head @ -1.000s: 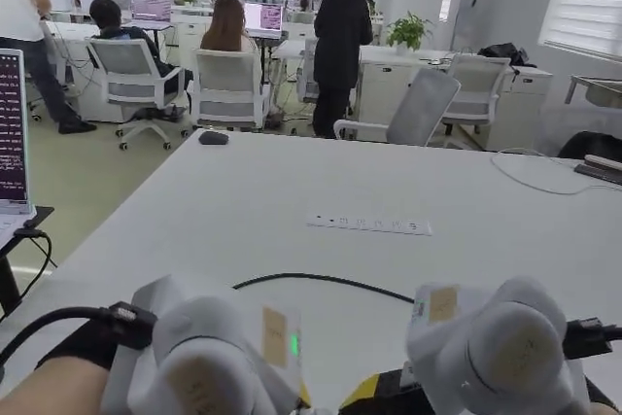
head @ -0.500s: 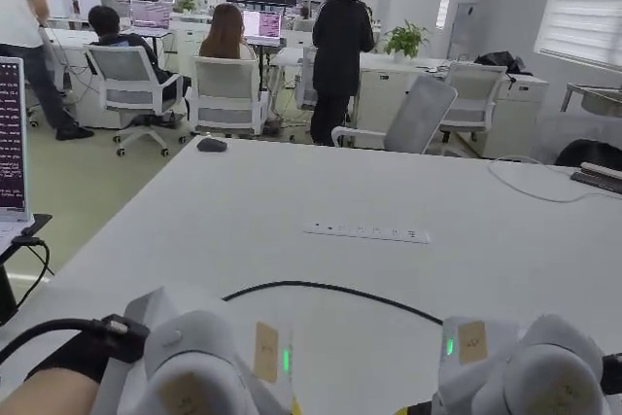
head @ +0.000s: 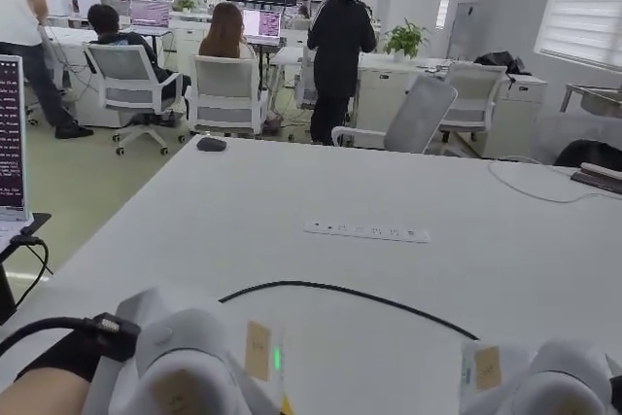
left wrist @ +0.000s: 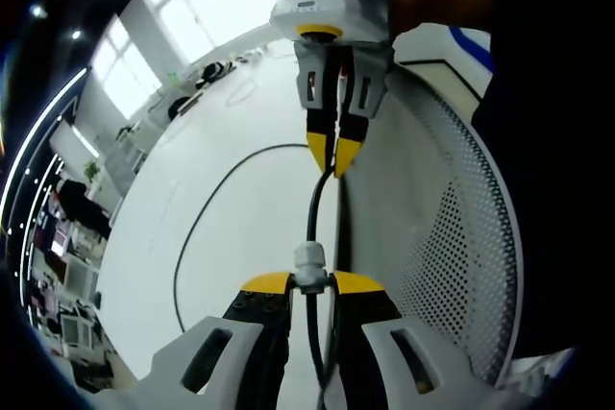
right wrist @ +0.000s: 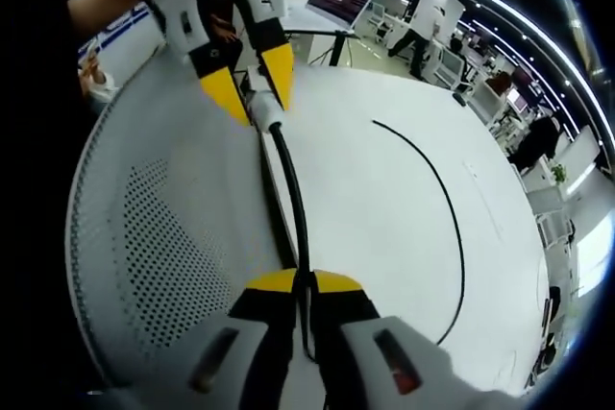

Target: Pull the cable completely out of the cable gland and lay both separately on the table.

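In the left gripper view my left gripper (left wrist: 310, 285) is shut on the white cable gland (left wrist: 308, 264). The black cable (left wrist: 313, 206) runs straight up from the gland to my right gripper (left wrist: 333, 153), which is shut on it. The right gripper view has my right gripper (right wrist: 303, 282) clamped on the cable (right wrist: 291, 201), with the left gripper (right wrist: 252, 79) holding the gland (right wrist: 261, 106) at the far end. The cable still passes through the gland. Its loose length (head: 340, 289) curves across the white table (head: 292, 191) ahead of both grippers.
A white perforated panel (left wrist: 437, 237) lies under and beside the grippers near the table's front edge. A white power strip (head: 365, 232) lies mid-table, a dark mouse (head: 211, 144) at the far left edge. A lit screen (head: 10, 133) stands left. Chairs and people are beyond.
The right gripper has moved right and lower in the head view, widening the gap to the left gripper. The left gripper has barely moved.
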Demonstrator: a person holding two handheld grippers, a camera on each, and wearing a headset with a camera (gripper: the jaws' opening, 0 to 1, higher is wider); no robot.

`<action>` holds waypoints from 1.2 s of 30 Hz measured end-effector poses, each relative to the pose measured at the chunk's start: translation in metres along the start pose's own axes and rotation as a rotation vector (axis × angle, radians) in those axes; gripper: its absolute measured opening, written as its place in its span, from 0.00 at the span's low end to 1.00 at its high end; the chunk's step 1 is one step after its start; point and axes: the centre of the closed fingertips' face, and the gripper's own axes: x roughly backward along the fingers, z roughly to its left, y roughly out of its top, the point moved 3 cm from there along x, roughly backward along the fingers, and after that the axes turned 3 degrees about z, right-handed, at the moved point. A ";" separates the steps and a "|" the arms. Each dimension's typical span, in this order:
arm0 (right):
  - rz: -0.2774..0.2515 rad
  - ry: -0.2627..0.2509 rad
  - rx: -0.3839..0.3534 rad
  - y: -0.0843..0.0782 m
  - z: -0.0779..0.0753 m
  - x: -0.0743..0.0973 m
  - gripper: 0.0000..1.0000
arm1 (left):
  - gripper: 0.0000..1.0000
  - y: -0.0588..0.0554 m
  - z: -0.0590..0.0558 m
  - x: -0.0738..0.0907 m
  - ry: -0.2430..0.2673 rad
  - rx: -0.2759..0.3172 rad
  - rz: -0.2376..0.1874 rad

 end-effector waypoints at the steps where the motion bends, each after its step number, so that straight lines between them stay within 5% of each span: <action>1: 0.019 -0.004 0.000 -0.005 -0.001 -0.001 0.03 | 0.16 0.000 0.000 0.000 0.001 0.002 0.000; 7: 0.053 0.010 -0.021 -0.017 -0.002 -0.001 0.05 | 0.16 0.000 0.001 -0.001 -0.001 0.003 -0.003; 9: 0.048 0.013 -0.019 -0.013 -0.001 0.000 0.23 | 0.16 -0.001 0.002 -0.001 0.007 -0.004 0.005; 11: 0.009 -0.016 0.008 0.000 -0.003 0.002 0.34 | 0.16 -0.001 0.002 -0.001 0.008 -0.010 0.014; 17: -0.204 -0.021 0.054 0.057 0.001 0.008 0.27 | 0.16 0.003 0.003 -0.001 0.011 -0.015 -0.001; 22: -0.306 -0.018 0.126 0.087 0.011 0.011 0.19 | 0.16 0.007 0.002 0.000 0.011 -0.024 -0.015; 27: -0.305 -0.009 0.136 0.088 0.017 0.007 0.04 | 0.16 0.003 0.000 0.001 0.011 -0.024 -0.004; 33: -0.297 -0.009 0.166 0.083 0.021 0.005 0.04 | 0.16 0.003 -0.002 0.001 -0.006 -0.012 -0.025; 36: -0.239 -0.029 0.168 0.070 0.016 0.002 0.04 | 0.16 0.001 -0.001 0.000 -0.003 -0.019 -0.011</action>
